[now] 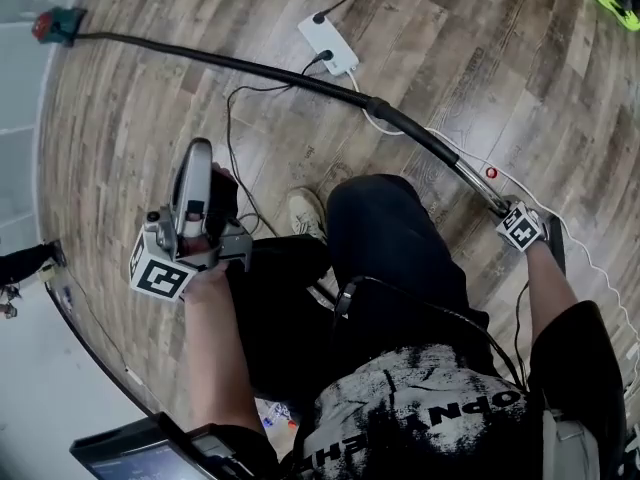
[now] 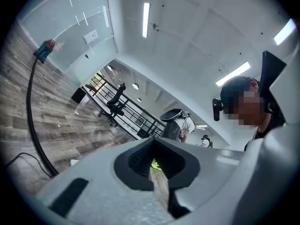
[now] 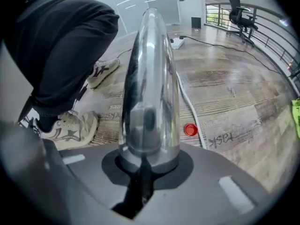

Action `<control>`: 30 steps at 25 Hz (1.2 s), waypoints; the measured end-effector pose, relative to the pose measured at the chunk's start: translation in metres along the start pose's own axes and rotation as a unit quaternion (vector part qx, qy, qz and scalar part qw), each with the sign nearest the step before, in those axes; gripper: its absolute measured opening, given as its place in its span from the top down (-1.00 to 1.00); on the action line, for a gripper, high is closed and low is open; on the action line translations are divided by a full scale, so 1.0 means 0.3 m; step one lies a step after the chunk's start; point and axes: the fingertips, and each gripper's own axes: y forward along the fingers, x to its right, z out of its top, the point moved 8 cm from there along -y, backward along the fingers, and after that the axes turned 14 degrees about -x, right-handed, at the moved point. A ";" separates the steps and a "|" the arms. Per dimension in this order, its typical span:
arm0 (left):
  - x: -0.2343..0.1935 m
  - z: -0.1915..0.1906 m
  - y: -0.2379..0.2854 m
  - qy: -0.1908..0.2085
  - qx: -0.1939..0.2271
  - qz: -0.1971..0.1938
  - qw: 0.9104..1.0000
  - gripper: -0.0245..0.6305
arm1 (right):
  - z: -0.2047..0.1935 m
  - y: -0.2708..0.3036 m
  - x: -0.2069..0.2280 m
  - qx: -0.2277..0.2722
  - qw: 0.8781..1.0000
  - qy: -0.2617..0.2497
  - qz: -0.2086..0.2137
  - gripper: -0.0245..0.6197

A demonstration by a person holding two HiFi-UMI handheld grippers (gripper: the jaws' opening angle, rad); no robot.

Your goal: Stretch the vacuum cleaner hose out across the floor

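The black vacuum hose point(image 1: 240, 66) lies across the wooden floor from the red and green vacuum cleaner point(image 1: 58, 24) at the far left to a chrome wand point(image 1: 465, 173). My right gripper point(image 1: 508, 214) points steeply down and is shut on the end of that chrome wand point(image 3: 149, 74). Held level in front of the person, my left gripper point(image 1: 200, 166) is shut with nothing in it. In the left gripper view its closed jaws point(image 2: 158, 175) fill the bottom, and beyond them the hose point(image 2: 30, 111) runs to the vacuum cleaner point(image 2: 45, 48).
A white power strip point(image 1: 328, 43) with black cables lies beside the hose. A white cable point(image 3: 187, 102) and a red round object point(image 3: 190, 129) lie by the wand. The person's shoes point(image 3: 70, 125) stand close on the left. An office chair point(image 2: 115, 100) and a railing stand far off.
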 end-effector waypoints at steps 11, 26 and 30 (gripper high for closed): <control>0.019 -0.072 0.024 -0.001 -0.014 0.005 1.000 0.93 | 0.024 0.069 0.045 -0.014 0.998 0.026 -0.047 0.77; -0.010 -0.077 0.070 -0.009 -0.030 -0.025 0.999 0.93 | 0.034 -0.004 0.038 -0.020 0.998 0.017 -0.056 0.29; -0.026 -0.082 0.080 -0.008 -0.041 -0.024 0.999 0.93 | 0.058 -0.053 0.026 -0.013 0.998 0.002 -0.064 0.24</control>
